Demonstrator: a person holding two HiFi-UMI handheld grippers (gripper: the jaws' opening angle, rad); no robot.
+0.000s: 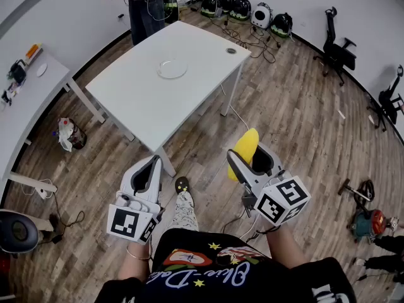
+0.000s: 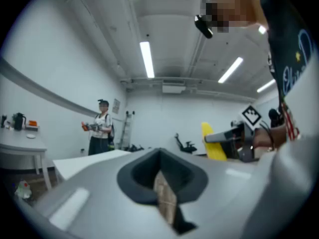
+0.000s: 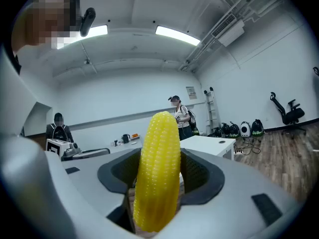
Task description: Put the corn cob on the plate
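Note:
A yellow corn cob (image 1: 245, 147) stands upright between the jaws of my right gripper (image 1: 250, 158), which is shut on it. In the right gripper view the corn cob (image 3: 157, 168) fills the middle, above the right gripper (image 3: 159, 185). My left gripper (image 1: 151, 164) is held beside it, shut and with nothing in it; in its own view the left gripper (image 2: 160, 180) shows only a thin slit of floor between the jaws. A clear plate (image 1: 172, 68) lies on the white table (image 1: 148, 103), well ahead of both grippers. The left gripper view also catches the corn cob (image 2: 212, 141).
A person (image 1: 142, 5) with grippers stands at the table's far side. A second white table (image 1: 31, 96) is at the left, with a bag (image 1: 69, 134) on the floor beside it. Office chairs (image 1: 338, 49) and round devices (image 1: 243, 8) line the far wall. Cables cross the wooden floor.

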